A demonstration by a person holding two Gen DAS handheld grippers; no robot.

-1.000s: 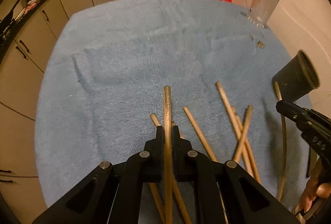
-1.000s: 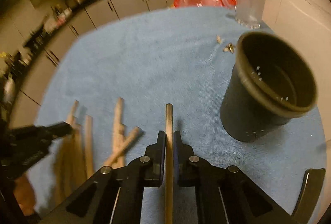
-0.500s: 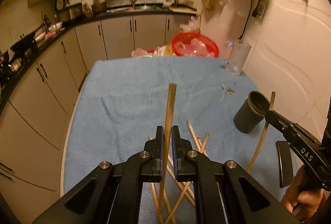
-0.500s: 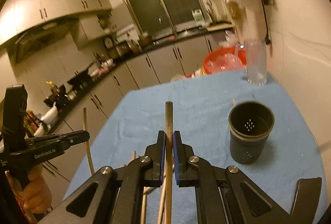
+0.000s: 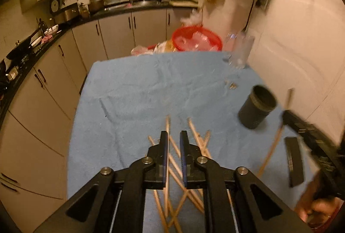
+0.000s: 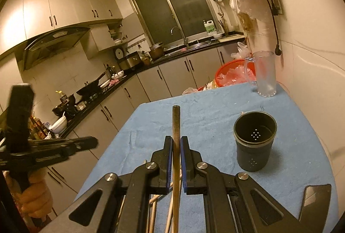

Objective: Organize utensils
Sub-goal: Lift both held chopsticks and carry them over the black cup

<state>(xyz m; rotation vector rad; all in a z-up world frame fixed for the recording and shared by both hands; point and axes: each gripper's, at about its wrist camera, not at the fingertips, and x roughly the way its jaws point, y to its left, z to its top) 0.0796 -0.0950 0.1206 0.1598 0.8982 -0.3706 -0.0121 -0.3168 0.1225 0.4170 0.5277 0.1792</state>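
My left gripper (image 5: 173, 139) hangs above a pile of several wooden chopsticks (image 5: 194, 146) on the blue towel (image 5: 140, 90). Its jaws are opening a little and no chopstick is between them. In the right wrist view the left gripper (image 6: 93, 143) shows at the left, with nothing in it. My right gripper (image 6: 176, 142) is shut on one chopstick (image 6: 176, 123) that sticks out forward past its fingers. The dark cylindrical holder (image 6: 254, 146) stands upright and empty, ahead and to the right of it. In the left wrist view, the right gripper (image 5: 285, 115) holds that chopstick (image 5: 271, 151) slanted, just right of the holder (image 5: 256, 110).
A glass mug (image 6: 264, 73) and a red basket (image 6: 230, 73) stand at the table's far end. A flat black object (image 5: 294, 159) lies on the towel near the right edge. The wall runs along the right; the table's left edge drops toward the kitchen cabinets.
Both grippers have risen above the table. The left gripper's jaws have parted and the chopstick it held is gone from them. The right gripper still holds its chopstick.
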